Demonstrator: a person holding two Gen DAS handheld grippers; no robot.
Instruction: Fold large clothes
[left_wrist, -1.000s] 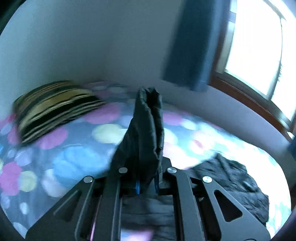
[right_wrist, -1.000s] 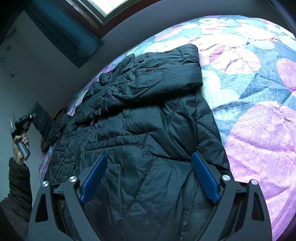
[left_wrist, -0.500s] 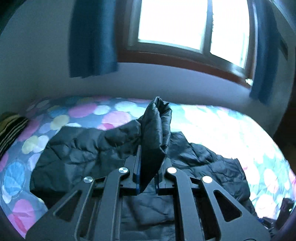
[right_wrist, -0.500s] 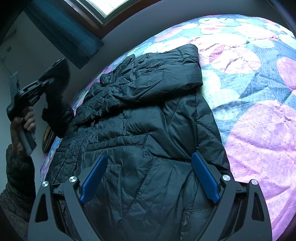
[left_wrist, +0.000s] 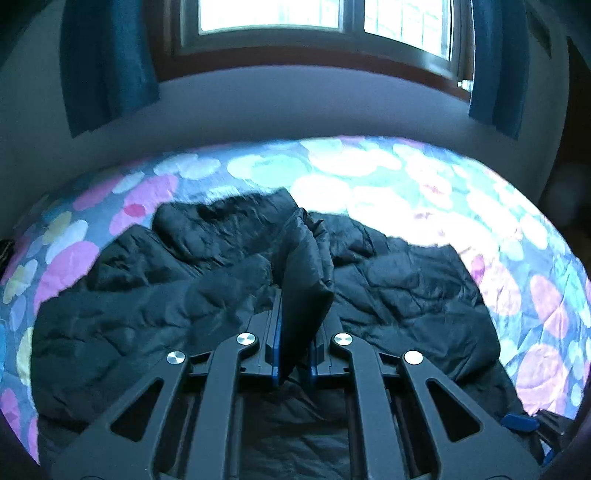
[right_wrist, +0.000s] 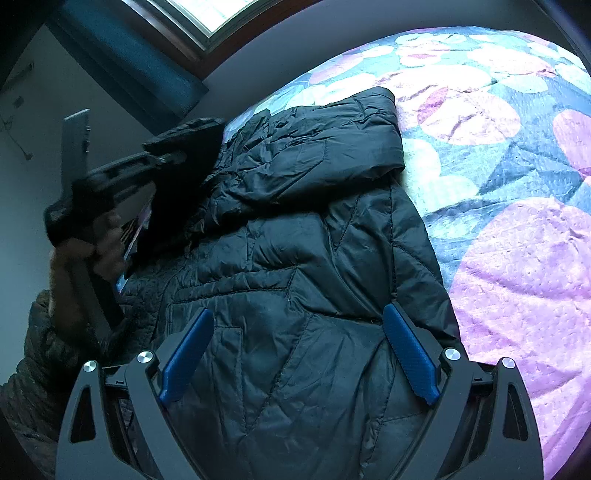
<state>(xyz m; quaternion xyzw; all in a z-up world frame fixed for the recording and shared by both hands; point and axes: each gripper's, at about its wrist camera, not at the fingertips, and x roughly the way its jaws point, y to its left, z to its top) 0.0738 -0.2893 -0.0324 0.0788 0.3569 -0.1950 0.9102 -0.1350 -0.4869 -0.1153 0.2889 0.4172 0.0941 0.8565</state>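
Observation:
A black quilted puffer jacket (right_wrist: 295, 258) lies spread on the bed; it also shows in the left wrist view (left_wrist: 406, 280). My left gripper (left_wrist: 293, 314) is shut on the end of a jacket sleeve (left_wrist: 304, 273), which stands up between its pads above the jacket body. In the right wrist view the left gripper (right_wrist: 177, 147) is held in a hand at the jacket's left side. My right gripper (right_wrist: 295, 354) is open and empty, its blue pads (right_wrist: 410, 350) spread over the jacket's lower part.
The bed has a cover (right_wrist: 517, 240) with pink, blue and white circles. A wall with a window (left_wrist: 314, 18) and blue curtains (left_wrist: 107, 66) stands behind the bed. The operator's sleeved arm (right_wrist: 37, 350) is at the left.
My left gripper has swung right with the sleeve, from facing the striped pillow to over the jacket body, and moved closer to it. The right gripper has not moved.

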